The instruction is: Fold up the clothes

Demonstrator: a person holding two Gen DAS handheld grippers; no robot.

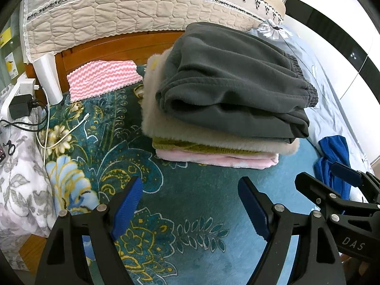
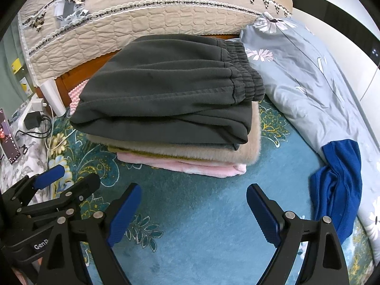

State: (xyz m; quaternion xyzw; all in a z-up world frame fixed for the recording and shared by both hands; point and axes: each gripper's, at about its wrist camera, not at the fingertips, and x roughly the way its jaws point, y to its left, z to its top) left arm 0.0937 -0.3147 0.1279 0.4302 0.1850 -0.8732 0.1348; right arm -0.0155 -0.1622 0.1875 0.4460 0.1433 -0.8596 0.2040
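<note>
A stack of folded clothes sits on the teal floral blanket (image 1: pixel 194 194): dark grey sweatpants (image 1: pixel 228 80) on top, then a beige fluffy piece (image 1: pixel 166 128), an olive knit (image 1: pixel 180 146) and a pink fleece (image 1: pixel 213 159). The stack also shows in the right wrist view (image 2: pixel 166 90). A crumpled blue garment (image 2: pixel 337 182) lies unfolded to the right (image 1: pixel 334 163). My left gripper (image 1: pixel 190 190) is open and empty in front of the stack. My right gripper (image 2: pixel 193 197) is open and empty beside it, also in the left wrist view (image 1: pixel 327 173).
A pink-and-white striped cloth (image 1: pixel 102 78) lies behind the stack by the wooden headboard (image 1: pixel 114 47). A quilted beige cover (image 1: pixel 133 11) hangs over it. Chargers and cables (image 1: pixel 26 109) and a phone (image 2: pixel 9 137) lie at the left. A light blue floral duvet (image 2: pixel 304 76) lies at the right.
</note>
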